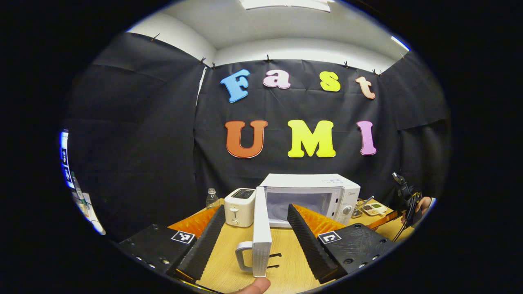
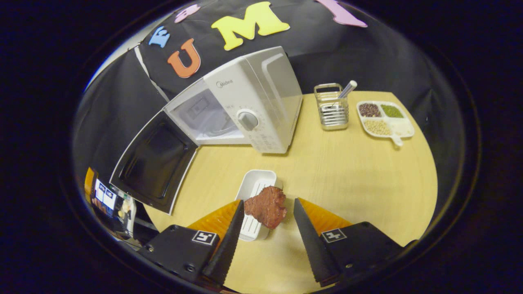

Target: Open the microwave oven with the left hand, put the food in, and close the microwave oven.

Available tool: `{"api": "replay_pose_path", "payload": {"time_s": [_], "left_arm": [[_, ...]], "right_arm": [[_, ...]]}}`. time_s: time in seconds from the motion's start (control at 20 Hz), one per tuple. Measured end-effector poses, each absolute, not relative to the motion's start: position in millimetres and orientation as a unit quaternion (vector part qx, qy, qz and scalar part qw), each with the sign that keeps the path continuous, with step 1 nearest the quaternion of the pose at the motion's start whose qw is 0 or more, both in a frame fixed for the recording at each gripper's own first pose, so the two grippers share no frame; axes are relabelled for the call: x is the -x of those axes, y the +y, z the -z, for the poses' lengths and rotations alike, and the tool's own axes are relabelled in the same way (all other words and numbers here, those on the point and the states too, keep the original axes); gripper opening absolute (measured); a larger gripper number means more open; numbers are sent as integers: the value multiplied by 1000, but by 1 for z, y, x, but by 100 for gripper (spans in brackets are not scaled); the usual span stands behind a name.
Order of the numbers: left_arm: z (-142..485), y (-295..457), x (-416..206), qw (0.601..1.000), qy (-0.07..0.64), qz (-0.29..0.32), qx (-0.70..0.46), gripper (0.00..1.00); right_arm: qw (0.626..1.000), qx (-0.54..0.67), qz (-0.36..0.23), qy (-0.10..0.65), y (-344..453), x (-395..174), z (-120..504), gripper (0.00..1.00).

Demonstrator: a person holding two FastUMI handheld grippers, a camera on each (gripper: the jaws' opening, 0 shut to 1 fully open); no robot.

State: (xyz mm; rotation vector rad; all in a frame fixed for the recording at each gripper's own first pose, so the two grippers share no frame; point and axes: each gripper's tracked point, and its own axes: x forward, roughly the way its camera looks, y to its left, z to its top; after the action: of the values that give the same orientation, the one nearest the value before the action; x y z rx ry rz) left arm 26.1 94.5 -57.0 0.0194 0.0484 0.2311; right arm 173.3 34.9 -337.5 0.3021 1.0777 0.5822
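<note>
On the wooden table (image 2: 359, 175) at twelve o'clock from my left gripper (image 1: 255, 232), the microwave (image 1: 312, 198) stands with its door (image 1: 261, 232) swung wide, edge-on between my spread fingers, touching neither. A toaster (image 1: 240, 206) sits at eleven. My right gripper (image 2: 265, 226) hangs released over the meat (image 2: 267, 206), which lies on a white tray (image 2: 256, 185) between its fingers; I cannot tell if they touch it. From there the microwave sits at eleven.

We see the boxy white microwave oven (image 2: 249, 102) on the pale wooden table (image 2: 347, 175) — its door (image 2: 153, 163) swung wide at its left, wire utensil rack (image 2: 331, 108) and sectioned tray (image 2: 386, 118) at its right, the reddish-brown meat piece (image 2: 266, 206) on a slotted white dish (image 2: 255, 192) in front.
</note>
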Motion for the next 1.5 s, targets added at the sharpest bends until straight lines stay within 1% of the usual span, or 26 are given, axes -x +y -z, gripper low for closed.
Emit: {"api": "replay_pose_path", "payload": {"time_s": [0.05,0.1,0.15,0.2,0.25,0.3,0.35,0.4,0.45,0.5,0.55,0.75,0.9,1.15,1.35,1.5], "left_arm": [[58,93,-27,993,27,-115,-14,93],[61,93,-27,993,31,-113,-19,93],[64,93,-27,993,32,-114,-23,94],[65,94,-27,992,33,-115,-27,93],[67,94,-27,992,35,-115,-28,93],[69,95,-29,992,37,-115,-27,93],[70,96,-29,993,37,-113,-25,93],[71,97,-28,993,39,-112,-22,93],[72,99,-27,993,39,-111,-19,93],[72,102,-24,993,38,-110,-17,94],[71,104,-23,993,35,-107,-16,94],[71,110,-14,995,33,-96,-4,93],[71,114,-10,996,28,-90,-1,94],[75,114,-3,997,32,-71,3,93],[78,123,1,997,35,-69,2,93],[69,128,4,997,25,-70,0,93]], "right_arm": [[799,-155,-275,511,38,-170,341,62],[795,-163,-273,516,39,-170,344,57],[793,-166,-272,519,38,-171,346,57],[791,-170,-274,520,38,-169,346,34],[790,-173,-282,516,42,-165,342,28],[790,-170,-290,513,44,-160,336,14],[795,-159,-292,506,46,-157,330,16],[804,-142,-291,498,46,-155,325,14],[815,-122,-289,487,46,-153,318,2],[826,-102,-287,473,47,-151,310,2],[835,-87,-285,462,47,-148,301,12],[886,-15,-247,391,49,-142,262,12],[911,10,-235,338,70,-135,231,12],[924,38,-258,280,127,-122,209,12],[939,74,-246,228,168,-139,209,12],[936,47,-260,235,210,-151,225,12]]}}
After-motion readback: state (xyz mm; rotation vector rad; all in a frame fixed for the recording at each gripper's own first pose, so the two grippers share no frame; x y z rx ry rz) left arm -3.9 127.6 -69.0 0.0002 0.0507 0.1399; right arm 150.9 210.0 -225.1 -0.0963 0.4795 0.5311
